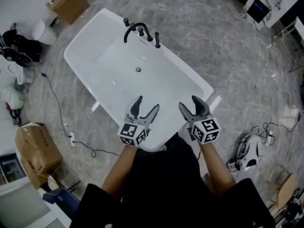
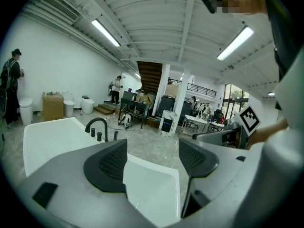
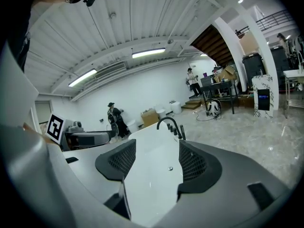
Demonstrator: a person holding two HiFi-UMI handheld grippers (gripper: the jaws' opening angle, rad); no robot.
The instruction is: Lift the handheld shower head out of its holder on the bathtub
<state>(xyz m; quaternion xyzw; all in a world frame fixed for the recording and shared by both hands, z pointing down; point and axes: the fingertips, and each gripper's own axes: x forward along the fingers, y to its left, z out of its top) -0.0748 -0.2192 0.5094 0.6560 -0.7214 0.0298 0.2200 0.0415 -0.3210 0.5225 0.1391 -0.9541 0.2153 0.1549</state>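
Bathtub glossy white, arched black faucet, slim shower head

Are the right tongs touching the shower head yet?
Apart. Head view: right tongs at the tub's near end, shower head on the far rim.

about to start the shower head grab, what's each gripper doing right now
Left gripper: open, holding nothing.
Right gripper: open, holding nothing.

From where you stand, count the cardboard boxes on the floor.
2. One cardboard box lies past the bathtub's faucet end, at top left; the other box sits at left, nearer the person. More may be hidden off-frame.
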